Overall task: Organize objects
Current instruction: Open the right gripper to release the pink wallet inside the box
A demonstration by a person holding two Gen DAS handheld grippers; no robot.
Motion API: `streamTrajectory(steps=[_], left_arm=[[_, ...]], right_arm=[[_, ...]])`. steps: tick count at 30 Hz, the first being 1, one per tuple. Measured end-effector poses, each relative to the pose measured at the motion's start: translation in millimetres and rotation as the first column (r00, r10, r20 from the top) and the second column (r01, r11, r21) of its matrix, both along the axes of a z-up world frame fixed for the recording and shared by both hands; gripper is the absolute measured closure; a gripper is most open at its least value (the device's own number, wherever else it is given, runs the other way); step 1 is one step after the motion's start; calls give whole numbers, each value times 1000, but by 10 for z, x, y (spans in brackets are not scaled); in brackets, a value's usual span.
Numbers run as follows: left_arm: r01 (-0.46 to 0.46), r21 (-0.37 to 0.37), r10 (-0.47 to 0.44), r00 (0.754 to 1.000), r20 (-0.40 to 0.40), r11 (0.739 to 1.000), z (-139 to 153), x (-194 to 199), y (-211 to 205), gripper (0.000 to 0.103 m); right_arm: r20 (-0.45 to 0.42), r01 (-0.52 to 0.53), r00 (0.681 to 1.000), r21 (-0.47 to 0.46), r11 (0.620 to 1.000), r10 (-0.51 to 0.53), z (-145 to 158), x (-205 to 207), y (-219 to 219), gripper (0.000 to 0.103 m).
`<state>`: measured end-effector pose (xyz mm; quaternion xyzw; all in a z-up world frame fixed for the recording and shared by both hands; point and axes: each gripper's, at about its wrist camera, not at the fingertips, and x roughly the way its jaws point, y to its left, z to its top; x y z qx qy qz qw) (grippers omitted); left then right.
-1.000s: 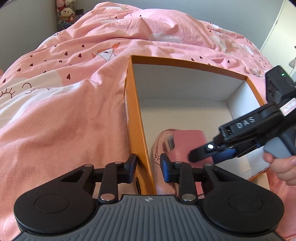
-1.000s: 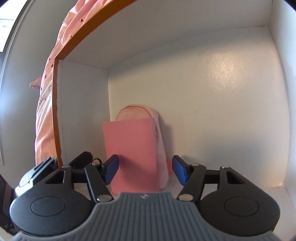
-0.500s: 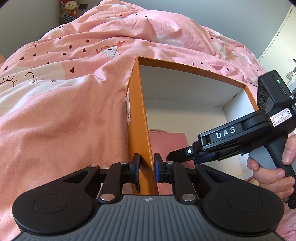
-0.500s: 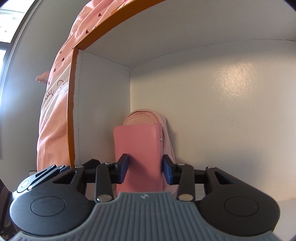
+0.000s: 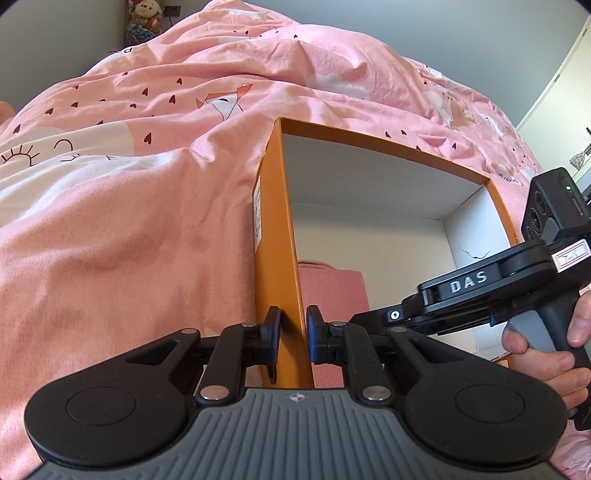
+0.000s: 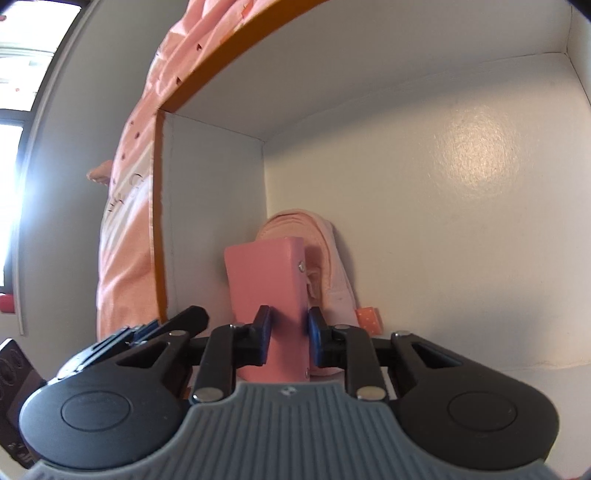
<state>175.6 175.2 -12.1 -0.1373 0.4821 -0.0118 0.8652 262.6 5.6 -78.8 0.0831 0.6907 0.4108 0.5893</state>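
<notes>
An orange cardboard box with a white inside lies on the bed. My left gripper is shut on its near left wall, one pad on each side. Inside the box, at that wall, a pink rectangular case stands on end in front of a folded pale pink cloth item. My right gripper reaches into the box, and its jaws are closing with the pads against the two sides of the case. From the left wrist view I see the top of the case and the right gripper's body.
A pink duvet with small hearts surrounds the box. A person's hand holds the right gripper's handle at the right. Plush toys sit at the far top left. A small orange dotted tag lies by the cloth item.
The left jaws closed onto the box wall. The right jaws narrowed from wide open around the pink case to touching its sides, and the gripper moved closer to it.
</notes>
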Motion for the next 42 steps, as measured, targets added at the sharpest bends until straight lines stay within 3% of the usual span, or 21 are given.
streamTrajectory(steps=[3, 6, 14, 17, 24, 28, 35, 39, 42], left_arm=[[0, 15, 0, 1000, -5, 1000, -24, 5, -3, 87], [-11, -15, 11, 1000, 5, 1000, 1, 19, 34, 86], [-36, -1, 36, 999, 25, 999, 45, 106, 53, 85], [-38, 12, 38, 999, 23, 999, 36, 131, 35, 85], [-29, 22, 28, 1000, 11, 999, 5, 180, 21, 85], [-25, 18, 25, 1000, 4, 1000, -20, 206, 24, 87], [-16, 41, 16, 1000, -1, 999, -36, 197, -7, 89], [-32, 18, 32, 999, -2, 999, -25, 189, 22, 87], [-48, 47, 47, 999, 20, 998, 66, 101, -4, 84]], right_arm=[[-17, -15, 1000, -31, 999, 14, -79, 13, 60, 78], [-7, -67, 998, -41, 997, 67, -35, 19, 116, 72], [152, -37, 988, 6, 999, 36, 292, 321, 271, 67], [215, -37, 976, -46, 998, 46, 182, 413, 475, 76], [138, 10, 990, -41, 999, -4, -172, 579, 721, 84], [147, -42, 988, -88, 995, 54, -259, 497, 829, 90], [218, -119, 965, -130, 984, 146, -202, 337, 921, 95], [237, -102, 963, -124, 987, 129, -214, 339, 925, 95], [304, -79, 946, -113, 990, 110, -76, 339, 852, 91]])
